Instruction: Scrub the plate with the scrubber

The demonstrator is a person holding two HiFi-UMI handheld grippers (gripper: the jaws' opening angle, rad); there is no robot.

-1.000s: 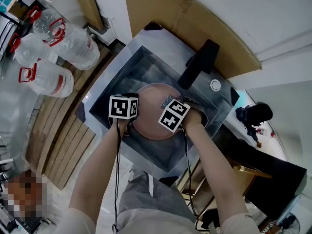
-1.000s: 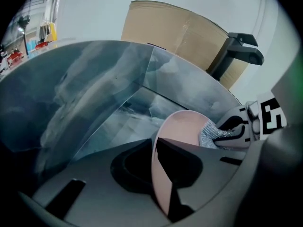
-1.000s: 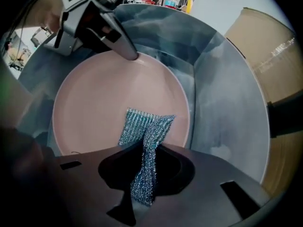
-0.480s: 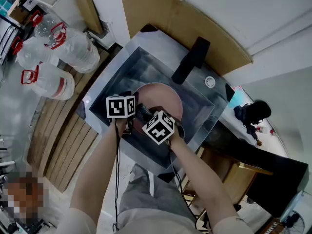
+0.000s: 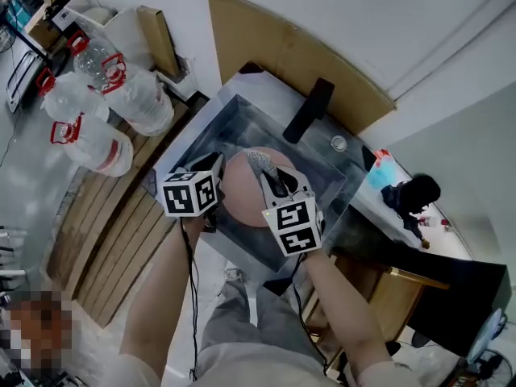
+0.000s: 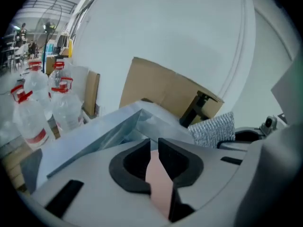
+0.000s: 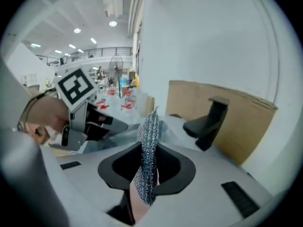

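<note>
A pink plate (image 5: 242,193) stands tilted in the steel sink (image 5: 234,111). My left gripper (image 5: 218,182) is at the plate's left rim. In the left gripper view the pink rim (image 6: 160,186) fills the gap between the black pads (image 6: 177,162), and the jaws are closing on it. My right gripper (image 5: 279,187) is over the plate's right part, shut on a silver mesh scrubber (image 5: 260,163). That scrubber (image 7: 147,150) stands upright between its jaws. It also shows in the left gripper view, scrubber (image 6: 215,129), to the right.
A black faucet (image 5: 306,110) rises at the sink's far side, with a sheet of cardboard (image 5: 274,43) behind it. Several big water bottles (image 5: 105,111) stand at the left on wooden slats (image 5: 105,232). A dark object (image 5: 413,193) lies on the counter at the right.
My right gripper swept with the scrubber from the plate's right side to its left, then back to the near right. The left gripper stayed at the plate's left rim.
</note>
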